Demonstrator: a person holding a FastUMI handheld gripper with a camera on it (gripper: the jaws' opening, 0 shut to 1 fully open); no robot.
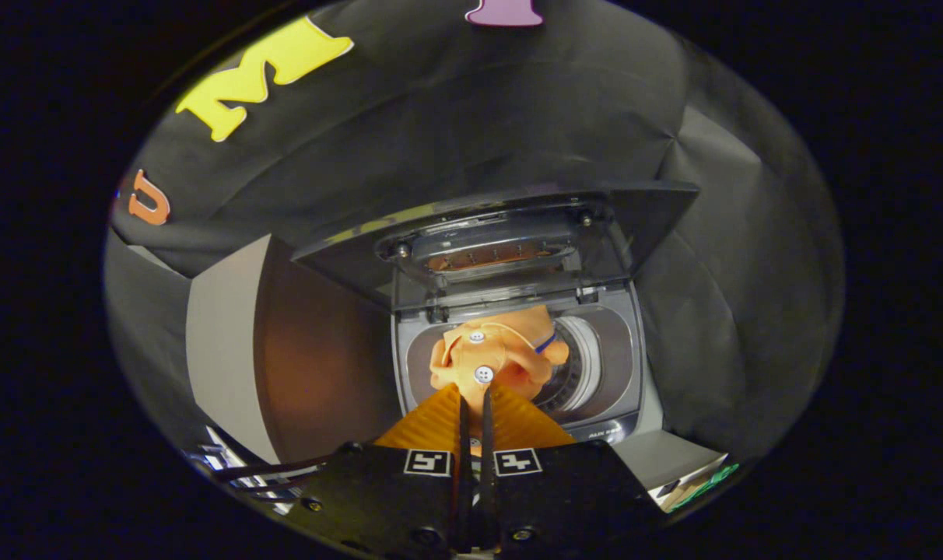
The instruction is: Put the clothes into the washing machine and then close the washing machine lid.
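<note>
Fingers point(475, 404) pinched nearly together on orange garment point(491, 358), garment hanging over open tub of washing machine point(631, 389), lid point(503, 233) raised upright behind, grey panel point(285, 350) beside washer.

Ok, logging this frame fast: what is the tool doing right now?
Tool: closed on the orange garment, holding it over the washing machine opening, lid up.

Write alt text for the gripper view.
The gripper is shut on an orange garment with white buttons, held over the washing machine drum opening. The lid stands raised behind it.
</note>
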